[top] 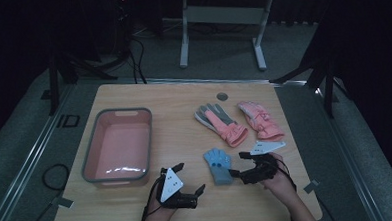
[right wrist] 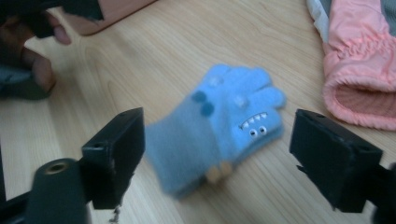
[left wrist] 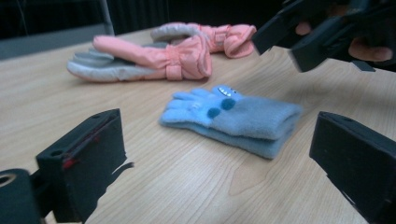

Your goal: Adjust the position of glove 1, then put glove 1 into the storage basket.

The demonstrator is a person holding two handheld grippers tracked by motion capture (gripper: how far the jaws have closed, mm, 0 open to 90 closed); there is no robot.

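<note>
A: Gloves first. We have the small blue glove (top: 218,165) lying flat on the wooden table (top: 183,98), to the right of the pink tub (top: 117,146), fingers pointing away from us.

B: And our right gripper (top: 239,165) sits just beside that glove's cuff, away from the tub, jaws spread wide with nothing between them. In the right gripper view the glove (right wrist: 219,128) lies on the wood beyond the jaws, untouched.

A: We judge it was laid there to line up with the others. The left gripper (top: 190,180) hangs between the tub and the glove, jaws also wide and empty, aimed at the glove as if to help.

B: Texture? The blue one (left wrist: 233,119) is soft fleece, folded double, with dark dots and a little toothy face.

A: Beyond it, further from the tub, lie two padded pink ski gloves: one (top: 220,123) with a grey palm, one (top: 260,120) with a gathered cuff. Puffy, slick fabric.

B: The tub is smooth plastic, grey-rimmed, rounded corners.
</note>
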